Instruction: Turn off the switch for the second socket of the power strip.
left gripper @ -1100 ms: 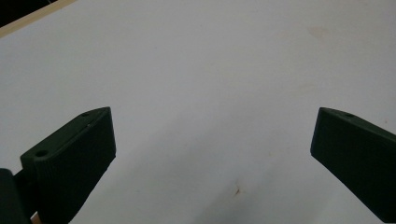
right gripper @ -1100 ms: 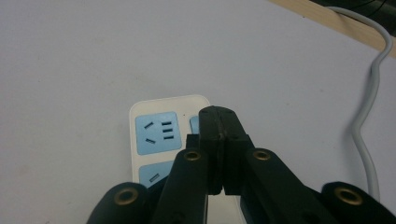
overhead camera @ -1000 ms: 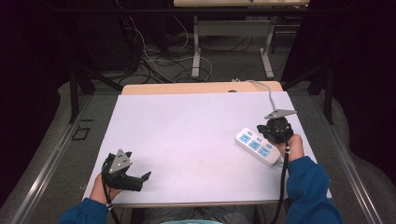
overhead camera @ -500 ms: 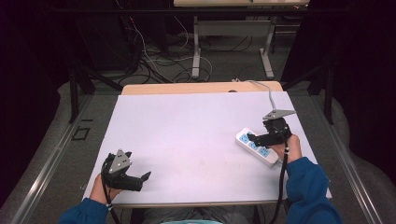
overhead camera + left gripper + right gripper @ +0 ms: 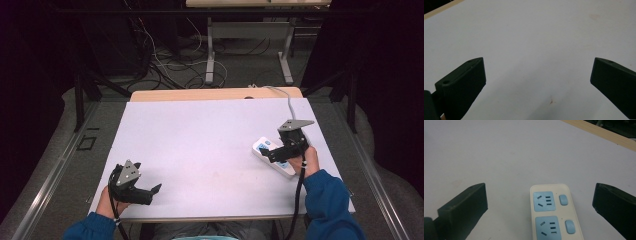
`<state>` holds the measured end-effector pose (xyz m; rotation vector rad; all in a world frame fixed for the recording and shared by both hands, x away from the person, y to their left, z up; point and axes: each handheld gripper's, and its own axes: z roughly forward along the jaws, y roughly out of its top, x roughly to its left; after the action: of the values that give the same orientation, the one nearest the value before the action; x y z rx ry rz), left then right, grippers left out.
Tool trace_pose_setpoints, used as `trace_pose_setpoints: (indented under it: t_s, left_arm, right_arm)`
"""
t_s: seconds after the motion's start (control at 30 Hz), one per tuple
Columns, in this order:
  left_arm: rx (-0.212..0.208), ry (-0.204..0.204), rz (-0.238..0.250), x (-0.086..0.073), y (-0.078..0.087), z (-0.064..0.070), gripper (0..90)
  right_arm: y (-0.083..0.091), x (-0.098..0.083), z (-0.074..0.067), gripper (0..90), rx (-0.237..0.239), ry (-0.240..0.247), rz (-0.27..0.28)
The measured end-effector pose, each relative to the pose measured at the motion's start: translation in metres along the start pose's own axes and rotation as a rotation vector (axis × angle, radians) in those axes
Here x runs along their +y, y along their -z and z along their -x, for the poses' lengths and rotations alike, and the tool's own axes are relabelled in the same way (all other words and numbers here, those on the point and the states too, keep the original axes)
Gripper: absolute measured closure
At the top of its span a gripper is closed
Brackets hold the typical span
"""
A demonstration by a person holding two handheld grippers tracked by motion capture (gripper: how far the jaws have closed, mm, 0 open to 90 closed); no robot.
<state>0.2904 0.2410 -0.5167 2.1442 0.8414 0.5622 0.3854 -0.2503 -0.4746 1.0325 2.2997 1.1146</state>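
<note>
White tabletop point(image 5: 200, 145), dark room; both grippers' jaws apart, right gripper point(image 5: 274, 156) over power strip point(image 5: 552, 212).

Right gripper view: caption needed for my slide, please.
Open right gripper poised over a white power strip with blue sockets on the table.

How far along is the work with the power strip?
Done: the power strip lies flat on the table. In hand: the right gripper has just been opening and straddles it, pads clear. Left: gripping it. The left gripper hangs open.
</note>
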Motion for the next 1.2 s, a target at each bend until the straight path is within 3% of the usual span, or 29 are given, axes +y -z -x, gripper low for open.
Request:
trace_pose_setpoints:
  t_s: [0.23,0.77,1.2]
  left_arm:
    - [0.004,0.001,0.002,0.000,0.000,0.000,0.2]
    - [0.009,-0.003,0.000,0.000,0.001,-0.001,0.2]
    - [0.005,0.000,-0.001,0.000,0.000,0.000,0.2]
  right_arm:
    - [0.001,-0.002,-0.012,0.0,0.021,0.005,0.009]
    - [0.010,-0.015,-0.047,0.0,0.069,0.086,0.004]
    - [0.010,-0.031,-0.061,0.0,0.091,0.132,-0.024]
